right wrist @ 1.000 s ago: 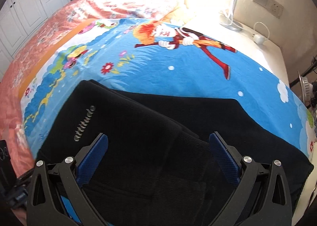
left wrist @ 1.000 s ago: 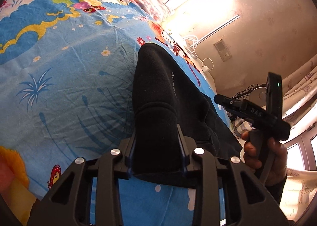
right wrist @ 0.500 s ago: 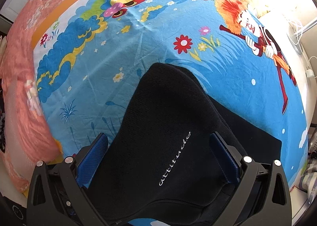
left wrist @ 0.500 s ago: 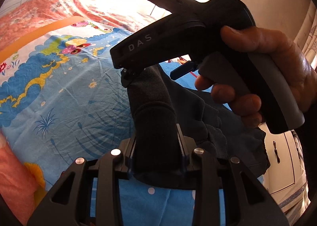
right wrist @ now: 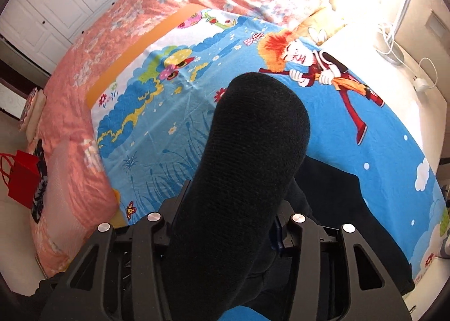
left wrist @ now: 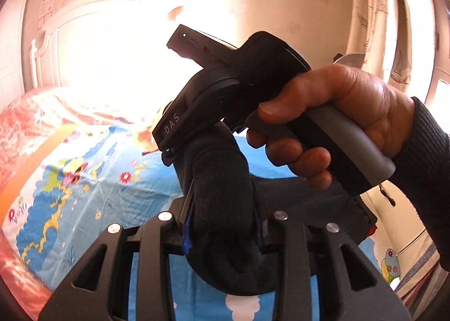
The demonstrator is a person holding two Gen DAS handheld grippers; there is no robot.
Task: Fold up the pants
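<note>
Both grippers hold the black pants [right wrist: 253,152] up off the bed [right wrist: 146,112]. The left gripper [left wrist: 225,233] stands narrow, clamped on a thick bunched fold, and the right gripper [right wrist: 225,225] has just been closing and now presses on a broad rounded wad that bulges forward between its fingers. In the left wrist view the person's right hand [left wrist: 332,124] and its tool sit just ahead of and above the left gripper, so the two grips appear close together on the same end of the garment. The rest of the pants trails down and to the right onto the blue cartoon sheet [right wrist: 393,157], so their long axis seems to run from the grippers back toward that lower right edge. The coming fold likely turns on carrying the raised end over the part lying flat. The held wads hide the seams and the waistband, the far end is cut off, and glare washes out the headboard.
</note>
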